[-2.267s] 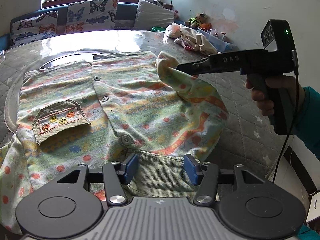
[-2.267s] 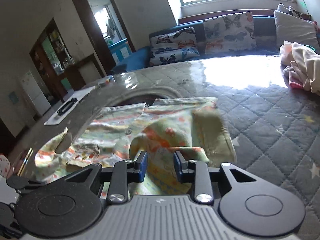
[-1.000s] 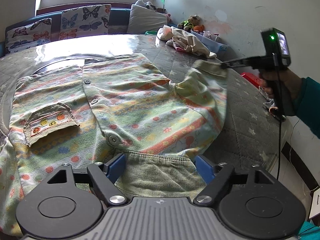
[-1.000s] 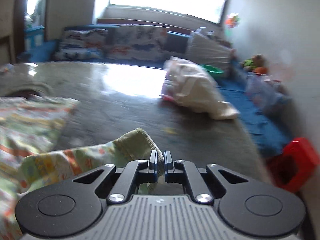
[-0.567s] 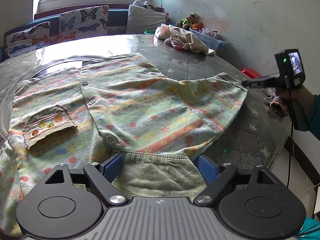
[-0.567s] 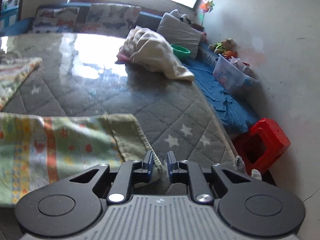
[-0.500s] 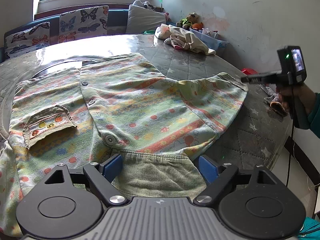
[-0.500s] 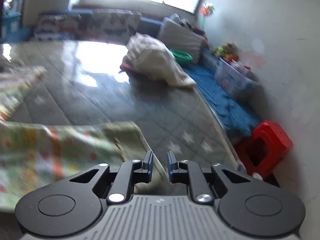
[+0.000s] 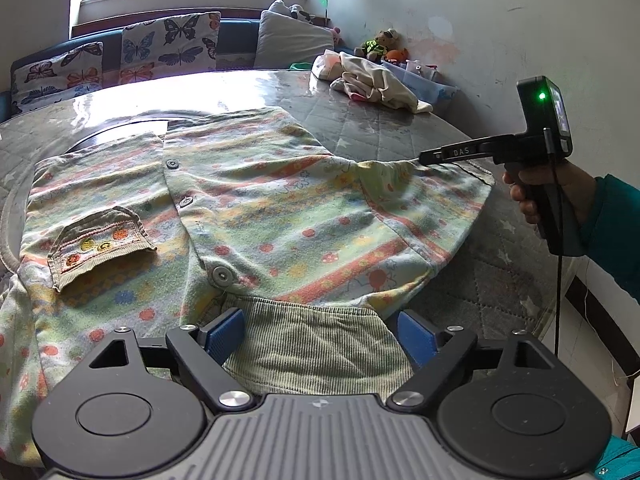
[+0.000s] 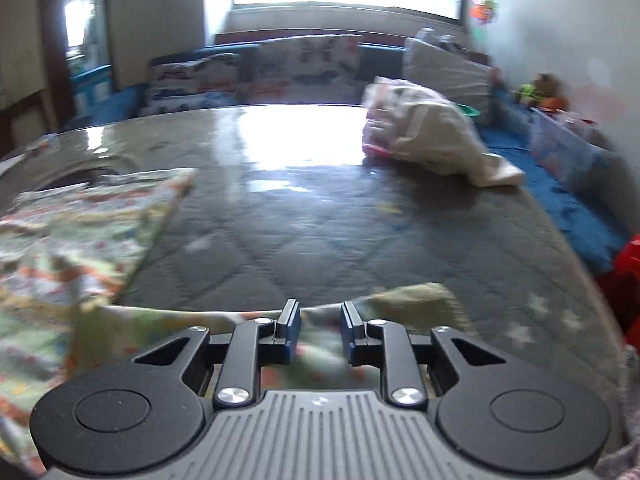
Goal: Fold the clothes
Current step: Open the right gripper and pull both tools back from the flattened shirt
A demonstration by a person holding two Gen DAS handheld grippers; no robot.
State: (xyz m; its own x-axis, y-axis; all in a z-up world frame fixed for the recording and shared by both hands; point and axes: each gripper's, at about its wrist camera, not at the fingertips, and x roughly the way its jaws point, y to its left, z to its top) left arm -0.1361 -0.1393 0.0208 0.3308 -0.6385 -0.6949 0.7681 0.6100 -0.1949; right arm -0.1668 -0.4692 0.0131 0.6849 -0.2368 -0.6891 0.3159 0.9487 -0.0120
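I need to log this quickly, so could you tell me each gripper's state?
Left gripper: open, over the cardigan collar.
Right gripper: jaws opening, sleeve lies between them.

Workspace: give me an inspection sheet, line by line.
Surface: round table under a grey quilted cover with stars, glare from the window.
Job's things: patterned cardigan spread flat, buttons up, pocket showing; its sleeve stretched toward the table edge.
Clutter: pile of pale clothes at the far side.
Grippers: left gripper open, straddling the ribbed collar; right gripper opening, sleeve cloth between its jaws.
Cables: black cable hanging from the right gripper's handle.
Surroundings: sofa with butterfly cushions, soft toys, red stool, window.
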